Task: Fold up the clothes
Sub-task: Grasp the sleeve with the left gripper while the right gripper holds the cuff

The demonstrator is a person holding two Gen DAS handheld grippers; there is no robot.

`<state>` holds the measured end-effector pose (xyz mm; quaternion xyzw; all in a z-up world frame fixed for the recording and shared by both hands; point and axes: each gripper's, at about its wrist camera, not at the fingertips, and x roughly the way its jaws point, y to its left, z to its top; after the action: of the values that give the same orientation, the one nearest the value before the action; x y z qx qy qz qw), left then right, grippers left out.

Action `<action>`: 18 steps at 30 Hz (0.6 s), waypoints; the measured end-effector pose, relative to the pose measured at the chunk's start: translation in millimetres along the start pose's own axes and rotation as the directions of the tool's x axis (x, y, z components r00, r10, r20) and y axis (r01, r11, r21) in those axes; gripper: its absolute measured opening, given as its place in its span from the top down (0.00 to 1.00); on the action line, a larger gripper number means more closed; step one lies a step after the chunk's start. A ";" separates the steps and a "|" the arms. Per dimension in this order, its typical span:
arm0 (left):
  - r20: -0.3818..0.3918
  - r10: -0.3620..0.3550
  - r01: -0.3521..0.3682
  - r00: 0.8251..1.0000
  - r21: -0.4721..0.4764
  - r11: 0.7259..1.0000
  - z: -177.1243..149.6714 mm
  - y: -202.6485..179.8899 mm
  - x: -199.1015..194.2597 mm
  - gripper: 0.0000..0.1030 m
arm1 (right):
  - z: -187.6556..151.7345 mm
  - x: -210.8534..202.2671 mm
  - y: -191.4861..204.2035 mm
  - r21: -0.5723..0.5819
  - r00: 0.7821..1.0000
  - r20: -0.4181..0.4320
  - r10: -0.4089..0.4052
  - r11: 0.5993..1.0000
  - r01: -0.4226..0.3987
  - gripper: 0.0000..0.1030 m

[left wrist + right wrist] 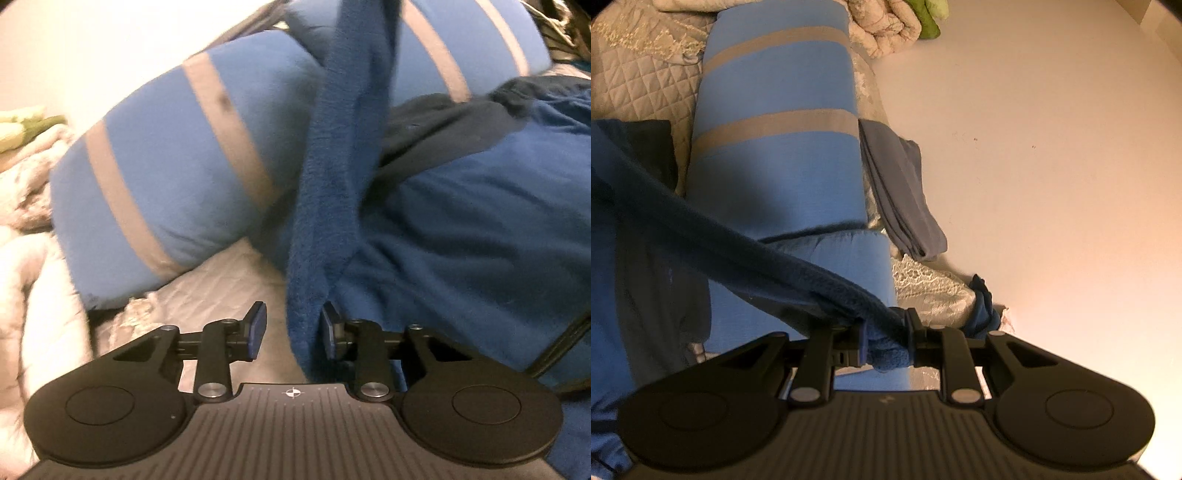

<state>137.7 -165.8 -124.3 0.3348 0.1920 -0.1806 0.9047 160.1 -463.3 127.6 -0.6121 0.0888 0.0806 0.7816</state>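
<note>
The dark blue fleece garment (332,192) is soft, light and limp, so it will sag wherever unsupported; its thick rolled edge is the best hold. The right gripper (884,341) is clamped on a bunched end of that edge, which stretches as a taut band toward ten o'clock in its view. In the left view the band runs from twelve o'clock down to six, beside the blue pillow with grey stripes (159,177) on the quilted grey bedspread (207,295). The left gripper (293,332) stands partly open around the edge, one pad touching, not yet pinching
</note>
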 end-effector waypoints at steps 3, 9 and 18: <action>0.007 -0.021 0.021 1.000 -0.014 1.000 -5.2 5.4 -6.1 0.69 | -3.0 -1.4 3.9 -0.006 1.000 0.000 0.016 1.000 -0.016 0.81; 0.029 -0.103 0.102 0.994 0.025 0.994 2.3 -10.1 -5.5 0.68 | -1.4 -2.7 2.7 0.009 1.000 0.004 0.010 1.000 -0.010 0.81; 0.015 -0.029 0.029 0.999 0.026 0.999 10.5 -0.2 3.0 0.91 | -28.3 1.3 15.4 0.021 0.998 -0.047 0.050 0.999 -0.049 0.81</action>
<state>142.6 -173.6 -118.4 0.3423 0.1874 -0.1988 0.8990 156.6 -487.1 106.1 -0.6037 0.1232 0.0846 0.7831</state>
